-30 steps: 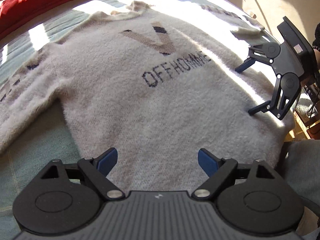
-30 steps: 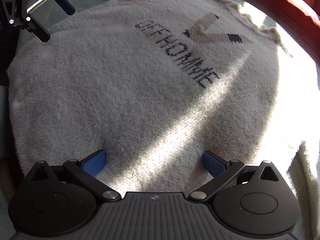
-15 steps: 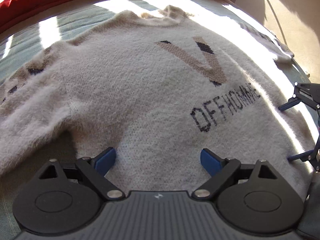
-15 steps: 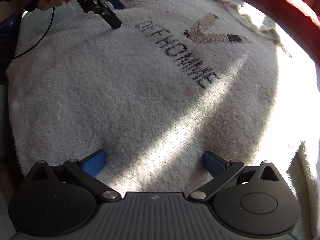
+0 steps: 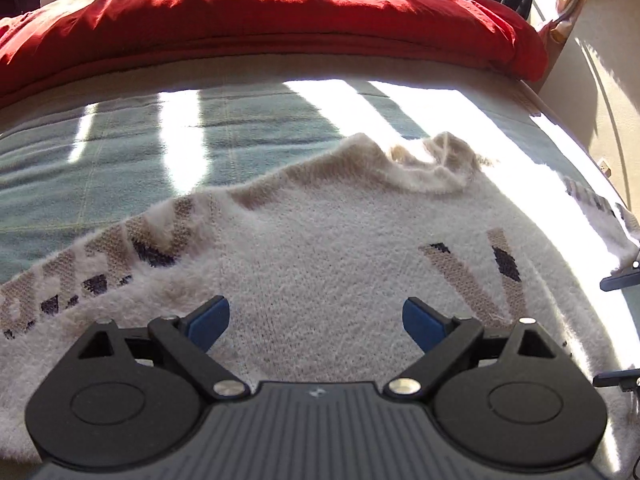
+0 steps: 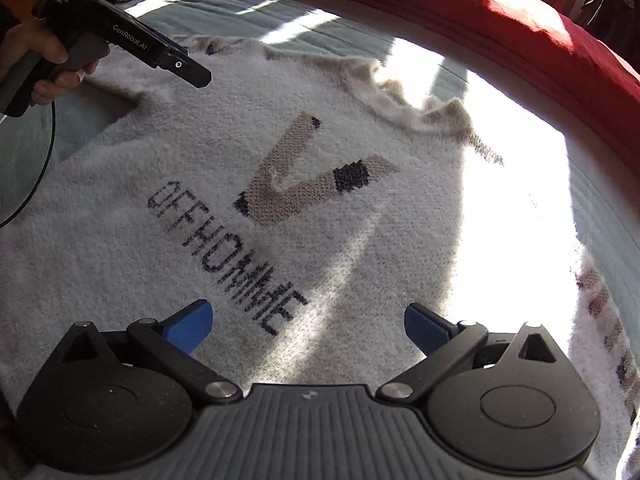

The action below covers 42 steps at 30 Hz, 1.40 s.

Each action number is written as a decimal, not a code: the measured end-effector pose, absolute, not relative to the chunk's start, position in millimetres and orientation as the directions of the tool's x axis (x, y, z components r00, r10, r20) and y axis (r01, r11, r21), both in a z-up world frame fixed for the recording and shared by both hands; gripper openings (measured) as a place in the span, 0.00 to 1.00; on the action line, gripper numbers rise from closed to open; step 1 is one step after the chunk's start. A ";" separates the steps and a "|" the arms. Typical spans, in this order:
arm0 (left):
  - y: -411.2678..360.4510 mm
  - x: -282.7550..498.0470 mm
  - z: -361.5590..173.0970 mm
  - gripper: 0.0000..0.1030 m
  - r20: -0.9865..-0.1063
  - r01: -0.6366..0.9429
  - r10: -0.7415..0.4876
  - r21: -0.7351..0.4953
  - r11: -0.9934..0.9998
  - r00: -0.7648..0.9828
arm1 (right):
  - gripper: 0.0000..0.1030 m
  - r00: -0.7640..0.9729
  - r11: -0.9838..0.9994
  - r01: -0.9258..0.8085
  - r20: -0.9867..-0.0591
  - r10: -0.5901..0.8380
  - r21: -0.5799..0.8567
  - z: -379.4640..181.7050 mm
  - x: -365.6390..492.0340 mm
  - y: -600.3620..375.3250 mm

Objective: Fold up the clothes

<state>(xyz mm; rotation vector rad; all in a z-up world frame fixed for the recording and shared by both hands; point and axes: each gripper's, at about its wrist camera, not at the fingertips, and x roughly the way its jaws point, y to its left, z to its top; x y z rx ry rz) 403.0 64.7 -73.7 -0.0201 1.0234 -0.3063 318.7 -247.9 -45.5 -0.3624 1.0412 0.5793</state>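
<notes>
A fluffy white sweater [image 5: 328, 248] with a beige V motif [image 6: 288, 184] and black lettering lies face up on the bed, its collar [image 5: 432, 168] toward the red duvet. My left gripper [image 5: 316, 320] is open above the chest, beside the patterned left sleeve [image 5: 100, 272], with only fabric below its blue pads. My right gripper [image 6: 308, 324] stands open over the end of the lettering, with nothing between its fingers. In the right wrist view the left gripper [image 6: 176, 66] hangs over the sleeve seam in a hand [image 6: 36, 64]. The right sleeve [image 6: 600, 300] trails off at the right.
A red duvet [image 5: 280, 20] is bunched along the far side of the bed. A teal bed cover [image 5: 120, 160] shows around the sweater, with bright sun bands across it. The bed's edge [image 5: 580, 152] runs down the right. A thin cable [image 6: 40, 184] hangs from the left gripper.
Both grippers have moved up the sweater toward the collar, the left one over to the left shoulder. Collar and red duvet have come into view. Both stay open.
</notes>
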 end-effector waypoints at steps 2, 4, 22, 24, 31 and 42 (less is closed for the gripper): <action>70.6 416.4 -86.0 0.90 -0.847 0.153 -0.222 -0.168 0.974 0.482 | 1.00 0.414 0.857 -0.514 -0.871 0.264 0.016 -47.8 347.1 -255.3; 77.4 424.0 -98.6 0.90 -0.852 0.081 -0.207 -0.192 0.978 0.481 | 1.00 0.425 0.911 -0.408 -0.871 0.247 0.060 -56.5 372.9 -264.6; 97.7 470.0 -98.2 0.90 -0.802 -0.069 -0.130 -0.208 0.976 0.583 | 1.00 0.450 0.983 -0.181 -0.885 0.118 0.038 -100.4 396.2 -259.8; 93.6 469.5 -102.2 0.90 -0.805 -0.048 -0.151 -0.218 0.975 0.573 | 1.00 0.455 0.986 -0.163 -0.885 0.100 0.028 -101.5 396.5 -257.8; 97.1 496.4 -108.0 0.90 -0.823 -0.062 -0.121 -0.186 0.981 0.554 | 1.00 0.429 0.990 -0.140 -0.899 0.086 0.027 -103.5 403.1 -257.2; 59.9 492.3 -105.7 0.90 -0.812 0.070 -0.242 -0.243 0.968 0.531 | 1.00 0.432 0.990 -0.139 -0.898 0.085 0.027 -104.2 403.0 -256.7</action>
